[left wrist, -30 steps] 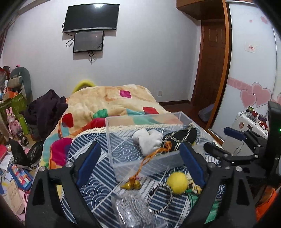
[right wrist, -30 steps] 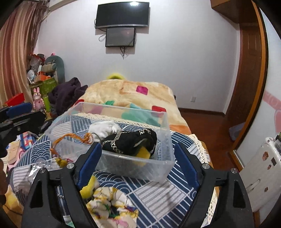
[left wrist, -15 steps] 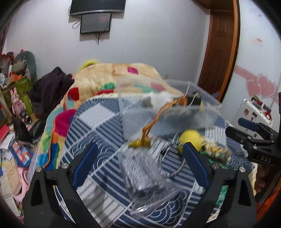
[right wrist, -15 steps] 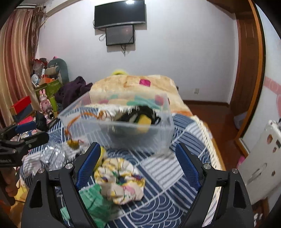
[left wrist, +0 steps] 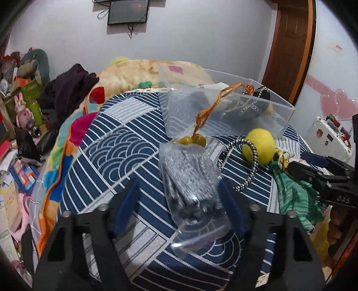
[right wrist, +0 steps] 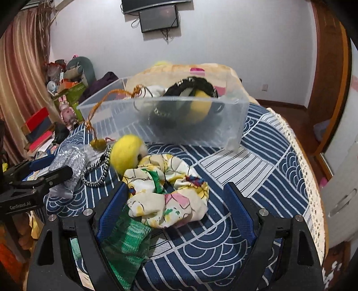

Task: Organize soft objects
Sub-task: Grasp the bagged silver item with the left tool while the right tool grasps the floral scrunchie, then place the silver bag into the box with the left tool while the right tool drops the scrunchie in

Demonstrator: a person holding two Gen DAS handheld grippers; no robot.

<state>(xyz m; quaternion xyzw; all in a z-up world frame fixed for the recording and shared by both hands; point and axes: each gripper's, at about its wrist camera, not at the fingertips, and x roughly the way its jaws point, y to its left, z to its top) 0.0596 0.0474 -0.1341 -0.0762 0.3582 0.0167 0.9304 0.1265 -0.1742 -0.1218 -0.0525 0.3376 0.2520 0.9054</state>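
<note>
Both grippers have come down and forward since the earlier frames, so the loose items on the bed now lie between or just ahead of their jaws. Left gripper (left wrist: pixel 179 201): jaws spread, straddling a clear plastic bag of grey knitwear (left wrist: pixel 190 183) that lies on the blue wave-patterned bedspread (left wrist: pixel 116 143); its blue pads stand on either side of the bag, and contact with it cannot be judged. Right gripper (right wrist: pixel 176 208): jaws spread around a floral fabric scrunchie (right wrist: pixel 170 190), with a green knitted cloth (right wrist: pixel 125 241) just beside the left pad. Left of the scrunchie sits a yellow felt ball (right wrist: pixel 125 152), touching a black-and-white braided cord (right wrist: pixel 98 172). Farther off stands the clear plastic bin (right wrist: pixel 179 120), already containing a black chain-trimmed item (right wrist: pixel 192 89) and a white soft piece (right wrist: pixel 156 90). An orange braided cord (left wrist: pixel 208 112) hangs over the bin's near wall, ending in two olive beads (left wrist: pixel 192 140) at the far end of the bag. A patchwork blanket (left wrist: pixel 138 71) covers the far part of the bed, and a screen (right wrist: pixel 160 15) hangs on the far wall.
</note>
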